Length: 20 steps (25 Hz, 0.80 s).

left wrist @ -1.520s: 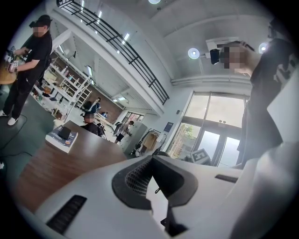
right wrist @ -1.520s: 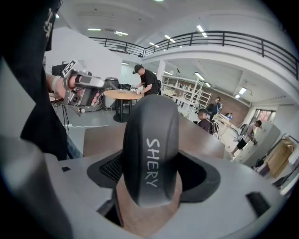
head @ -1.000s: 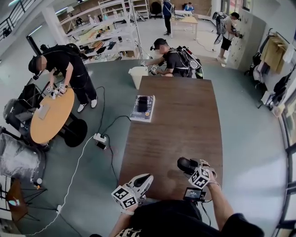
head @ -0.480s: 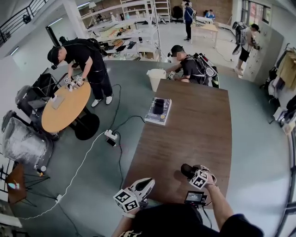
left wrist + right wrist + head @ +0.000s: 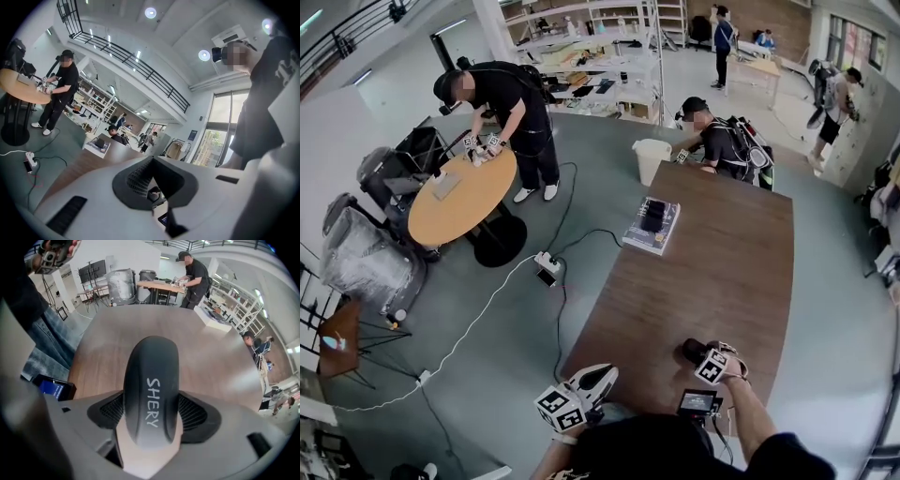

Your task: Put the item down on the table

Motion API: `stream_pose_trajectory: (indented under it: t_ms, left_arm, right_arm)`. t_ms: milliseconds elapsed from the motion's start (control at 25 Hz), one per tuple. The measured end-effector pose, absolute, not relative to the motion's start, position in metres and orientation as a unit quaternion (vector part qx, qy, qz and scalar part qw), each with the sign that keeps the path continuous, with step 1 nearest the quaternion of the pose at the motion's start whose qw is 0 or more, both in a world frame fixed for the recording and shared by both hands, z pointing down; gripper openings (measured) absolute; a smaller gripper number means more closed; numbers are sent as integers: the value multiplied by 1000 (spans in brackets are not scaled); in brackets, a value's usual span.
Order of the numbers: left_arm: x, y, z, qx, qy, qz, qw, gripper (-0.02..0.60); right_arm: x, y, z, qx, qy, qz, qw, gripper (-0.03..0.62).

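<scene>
Near the right corner of the bench [image 5: 703,262], at its near end, the black case [image 5: 150,376] sits clamped in the right gripper [image 5: 152,416]. It is a smooth, rounded, oblong shell with white lettering along its top, and it may be a glasses case. Its far end sticks out past the jaws and over the brown wood. Neither the head view nor the right gripper view settles whether its underside touches the bench or hangs just above it.

The main risk is letting go too early. If the case is off the wood when the jaws part, it drops, and a rounded shell like this would probably rock or roll. It is close to the near edge, so a roll towards the person could carry it off onto the floor. The glossy surface could also slide between the ribbed pads if the gripper tilts on the way down.

The right gripper's jaws stand partly open, spread only as wide as the case and pressing on both its sides. The left gripper [image 5: 602,375] hovers near the near left edge with its jaws closed tip to tip and nothing between them. A book [image 5: 652,225] lies well apart at the far left side.
</scene>
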<state>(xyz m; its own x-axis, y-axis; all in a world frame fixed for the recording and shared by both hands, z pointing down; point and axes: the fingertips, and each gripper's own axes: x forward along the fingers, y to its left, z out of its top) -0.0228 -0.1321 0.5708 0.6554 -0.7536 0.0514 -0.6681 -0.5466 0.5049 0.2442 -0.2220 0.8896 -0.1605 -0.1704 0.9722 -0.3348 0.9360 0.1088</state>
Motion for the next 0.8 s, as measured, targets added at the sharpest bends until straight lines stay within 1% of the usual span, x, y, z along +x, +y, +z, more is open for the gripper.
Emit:
stream_pose_trajectory:
  t_ms: [240,800]
  left_arm:
    - [-36,-125,570,862,-429,-92,253,6]
    - [-41,-124,576,852,-447,-96,256,6]
  right_arm:
    - [238,-229,899,148,-745,46,648,342]
    - [237,-219,925,102,-724,29,681,342]
